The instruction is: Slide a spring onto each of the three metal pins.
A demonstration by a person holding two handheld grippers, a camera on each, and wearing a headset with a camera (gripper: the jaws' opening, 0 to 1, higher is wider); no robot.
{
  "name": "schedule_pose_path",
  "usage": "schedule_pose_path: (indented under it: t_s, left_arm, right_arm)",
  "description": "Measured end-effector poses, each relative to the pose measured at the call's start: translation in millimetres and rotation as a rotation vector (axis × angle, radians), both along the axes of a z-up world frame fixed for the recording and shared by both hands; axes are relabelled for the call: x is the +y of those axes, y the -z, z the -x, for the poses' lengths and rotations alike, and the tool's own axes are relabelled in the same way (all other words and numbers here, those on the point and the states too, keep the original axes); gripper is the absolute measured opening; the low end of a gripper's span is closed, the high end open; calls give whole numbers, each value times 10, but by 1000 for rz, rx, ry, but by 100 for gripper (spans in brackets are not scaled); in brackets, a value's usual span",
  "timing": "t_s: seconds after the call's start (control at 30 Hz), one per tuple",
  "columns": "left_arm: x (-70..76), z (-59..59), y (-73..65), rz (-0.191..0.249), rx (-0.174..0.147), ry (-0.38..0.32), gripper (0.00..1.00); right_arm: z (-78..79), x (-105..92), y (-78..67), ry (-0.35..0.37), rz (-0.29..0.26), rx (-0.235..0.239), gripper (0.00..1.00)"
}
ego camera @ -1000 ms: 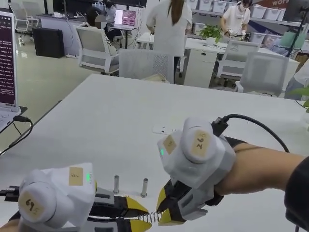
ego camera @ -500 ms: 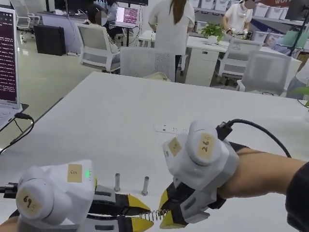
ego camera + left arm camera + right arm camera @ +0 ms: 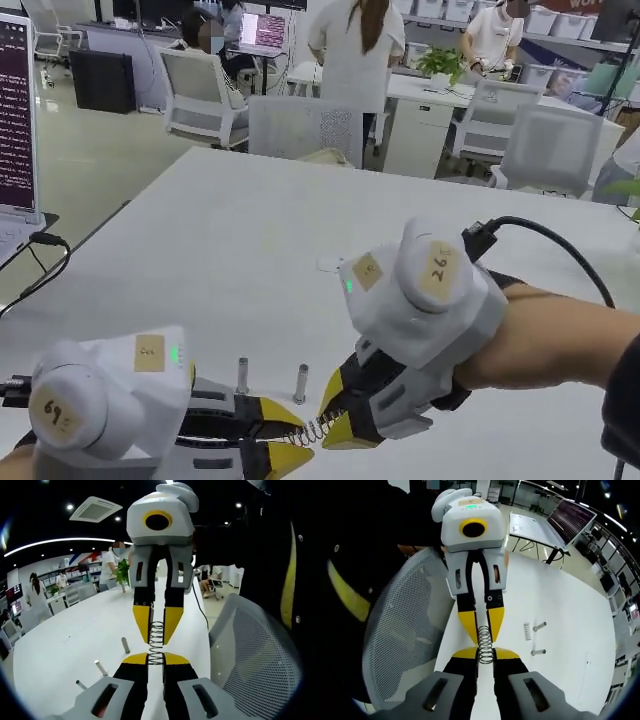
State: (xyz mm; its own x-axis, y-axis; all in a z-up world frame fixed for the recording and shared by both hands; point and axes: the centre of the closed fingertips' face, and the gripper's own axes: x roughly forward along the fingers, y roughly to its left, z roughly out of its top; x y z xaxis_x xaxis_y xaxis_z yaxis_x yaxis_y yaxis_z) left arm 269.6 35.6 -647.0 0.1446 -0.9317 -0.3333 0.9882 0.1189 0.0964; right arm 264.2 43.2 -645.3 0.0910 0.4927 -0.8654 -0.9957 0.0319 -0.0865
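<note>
The spring (image 3: 312, 430) hangs level between the two grippers, low over the near part of the white table (image 3: 230, 230). The left gripper (image 3: 293, 440) nips one end with its jaws almost together. The right gripper (image 3: 326, 417) nips the other end the same way, tip to tip with it.

In the left gripper view three upright metal pins stand in a row on the table, off to one side of the jaws. They are the nearest pin (image 3: 125, 645), the middle pin (image 3: 101, 667) and the far pin (image 3: 81, 685), all apart from the held spring. In the right gripper view a second spring (image 3: 526, 631) lies flat just beside a pin.

A mesh chair back (image 3: 250, 650) stands close against the table's near edge, by the grippers. Beyond the pins the tabletop runs wide to its far edge. A laptop (image 3: 15, 120) and a black cable (image 3: 40, 270) sit off its left edge.
</note>
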Motion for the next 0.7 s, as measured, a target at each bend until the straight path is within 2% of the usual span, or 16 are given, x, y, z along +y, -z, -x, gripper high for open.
schedule_pose_path:
  t_s: [0.23, 0.33, 0.7]
  left_arm:
    - [-17, 15, 2, 13, 4, -1, 3]
    - [-25, 25, -2, 19, 4, 0, 3]
    - [-52, 29, 4, 31, 15, -6, 3]
  right_arm:
    - [34, 63, -84, -1, -10, 10, 8]
    - [36, 99, -127, 11, -27, 30, 8]
    - [34, 143, -135, 12, 11, 52, 7]
